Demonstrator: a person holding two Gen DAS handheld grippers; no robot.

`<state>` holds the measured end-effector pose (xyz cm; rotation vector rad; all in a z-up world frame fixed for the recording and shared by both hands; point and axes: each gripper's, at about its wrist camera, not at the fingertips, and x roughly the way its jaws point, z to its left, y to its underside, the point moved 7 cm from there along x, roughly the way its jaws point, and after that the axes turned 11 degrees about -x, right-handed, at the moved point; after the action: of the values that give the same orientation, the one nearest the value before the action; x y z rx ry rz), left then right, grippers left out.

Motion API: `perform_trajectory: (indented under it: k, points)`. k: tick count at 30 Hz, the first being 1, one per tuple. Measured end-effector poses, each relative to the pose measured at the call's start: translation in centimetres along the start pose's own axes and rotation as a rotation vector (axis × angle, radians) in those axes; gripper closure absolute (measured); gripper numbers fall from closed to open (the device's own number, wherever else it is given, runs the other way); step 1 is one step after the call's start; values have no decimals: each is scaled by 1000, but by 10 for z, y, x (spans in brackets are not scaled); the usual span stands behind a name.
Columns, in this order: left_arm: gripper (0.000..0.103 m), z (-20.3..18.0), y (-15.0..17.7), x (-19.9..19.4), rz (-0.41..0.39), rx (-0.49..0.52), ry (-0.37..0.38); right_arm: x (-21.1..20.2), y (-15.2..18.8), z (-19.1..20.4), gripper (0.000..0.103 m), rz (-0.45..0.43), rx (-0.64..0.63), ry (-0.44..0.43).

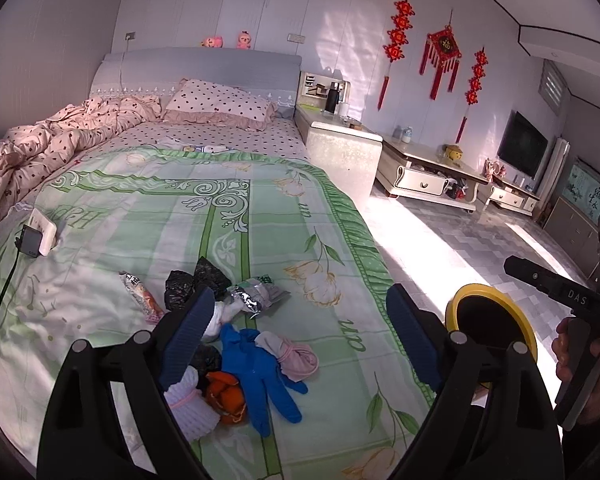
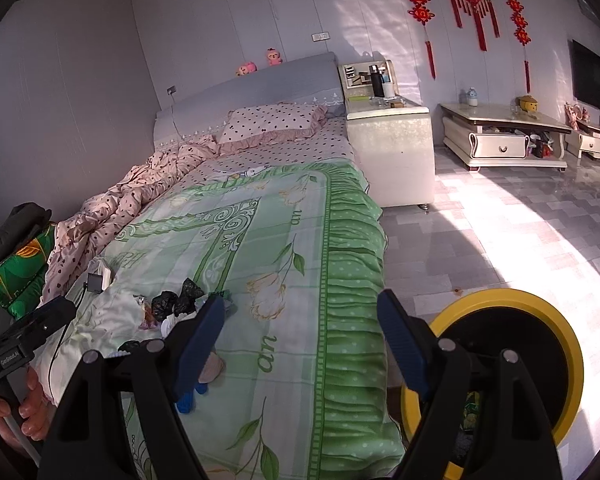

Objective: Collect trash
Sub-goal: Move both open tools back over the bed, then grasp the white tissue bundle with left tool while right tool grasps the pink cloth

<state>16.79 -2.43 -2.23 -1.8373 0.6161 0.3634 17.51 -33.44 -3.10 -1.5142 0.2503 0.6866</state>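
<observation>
Sunlit tiles run beside the bed (image 1: 236, 208), whose green flowered sheet carries the trash near its foot: a blue glove (image 1: 256, 364), black bags (image 1: 198, 284), a foil wrapper (image 1: 252, 296) and a snack packet (image 1: 142, 296); my left gripper (image 1: 300, 320) hangs over that pile, jaws wide, nothing between them. My right gripper (image 2: 300, 332) is spread and empty too; the yellow-rimmed bin (image 2: 540, 344) stands on the floor just beside the bed.

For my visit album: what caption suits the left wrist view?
Open left hand-held gripper above a trash pile on the green bedspread, yellow-rimmed bin beside the bed.
</observation>
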Motion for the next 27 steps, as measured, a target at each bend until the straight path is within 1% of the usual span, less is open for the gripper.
perform_trajectory:
  k: [4,9,19,27]
  points:
    - [18,29,3,-18,-8,-18,-48,15,1,29,28,18,-50,-44]
    - [18,64,14,-33,-1,-52,-96,38,11,58,28,62,-93,-80]
    - [18,110,49,-30,60,-111,-161,89,41,109,28,169,-167,-135]
    - [18,146,85,-11,132,-159,-201,130,68,135,28,264,-199,-179]
